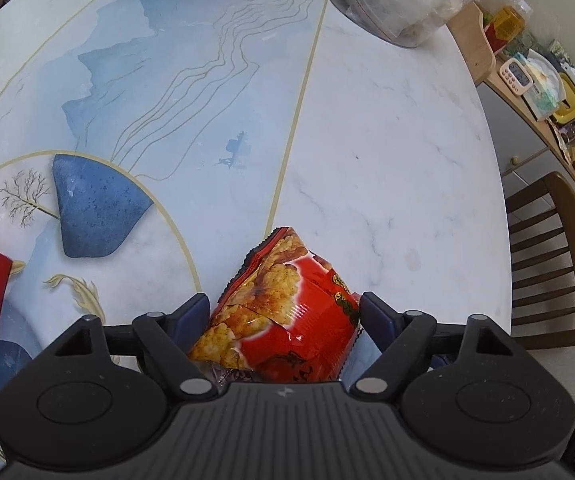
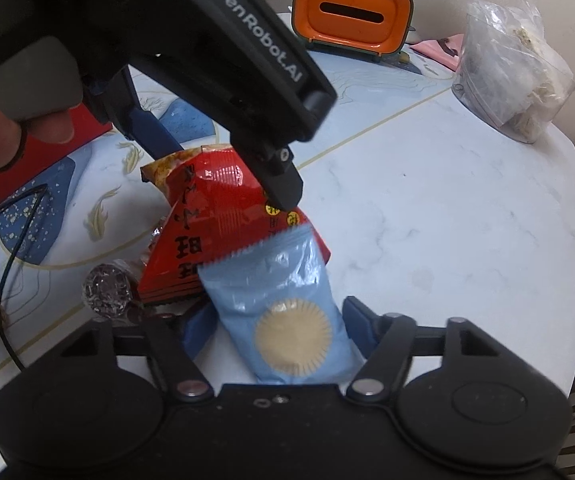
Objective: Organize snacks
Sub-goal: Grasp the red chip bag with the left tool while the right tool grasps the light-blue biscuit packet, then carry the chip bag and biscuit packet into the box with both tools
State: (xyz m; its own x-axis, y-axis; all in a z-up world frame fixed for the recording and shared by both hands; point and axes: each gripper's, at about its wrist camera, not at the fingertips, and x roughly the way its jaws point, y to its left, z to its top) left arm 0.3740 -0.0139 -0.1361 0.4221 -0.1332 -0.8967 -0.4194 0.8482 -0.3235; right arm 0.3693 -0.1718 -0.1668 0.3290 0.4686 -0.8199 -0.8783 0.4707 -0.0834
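Now my left gripper (image 1: 285, 312) clamps the red bag (image 1: 283, 312); beside it, my right gripper (image 2: 275, 332) pinches the blue packet (image 2: 287, 320) for sorting.

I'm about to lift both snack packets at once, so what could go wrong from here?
1. The red packet overlaps the blue packet, so lifting one could drag the other.
2. The left hand-held gripper and right hand-held gripper work very close together and could collide.
3. The foil-wrapped sweet lies against the red packet and might get knocked away.
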